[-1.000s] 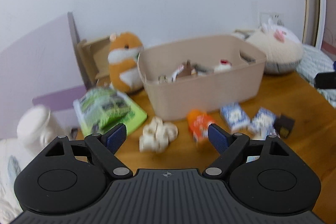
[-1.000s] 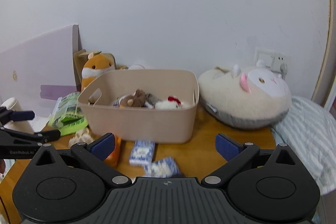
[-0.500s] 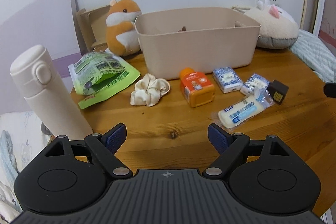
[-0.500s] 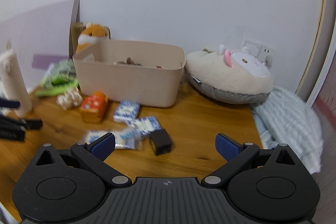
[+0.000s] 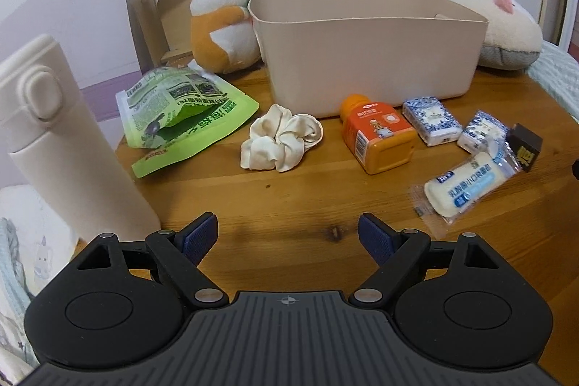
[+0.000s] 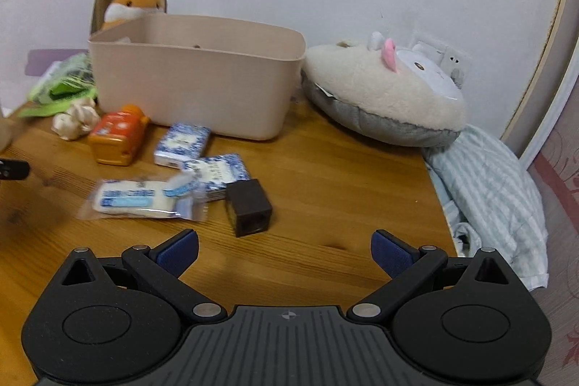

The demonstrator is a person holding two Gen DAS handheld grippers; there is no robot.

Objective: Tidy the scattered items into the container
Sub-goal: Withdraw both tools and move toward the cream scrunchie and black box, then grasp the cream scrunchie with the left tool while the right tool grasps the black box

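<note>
A beige bin (image 5: 369,49) stands at the back of the wooden table (image 5: 289,198); it also shows in the right wrist view (image 6: 195,78). In front of it lie a white scrunchie (image 5: 278,138), an orange bottle (image 5: 376,138), two blue-white packets (image 5: 432,120) (image 5: 481,131), a wrapped white bar (image 5: 470,183) and a small black box (image 6: 248,207). A green pouch (image 5: 177,113) lies at the left. My left gripper (image 5: 288,237) is open and empty, low over the table's front. My right gripper (image 6: 284,252) is open and empty, just short of the black box.
A tall cream flask (image 5: 54,140) stands close to the left of my left gripper. An orange hamster plush (image 5: 224,20) and a cardboard piece sit behind the bin. A cream plush cushion (image 6: 383,93) and striped bedding (image 6: 488,187) lie at the right table edge.
Both grippers have dropped lower and drawn back from the bin, so its inside no longer shows. Both stay open. The items on the table have not moved.
</note>
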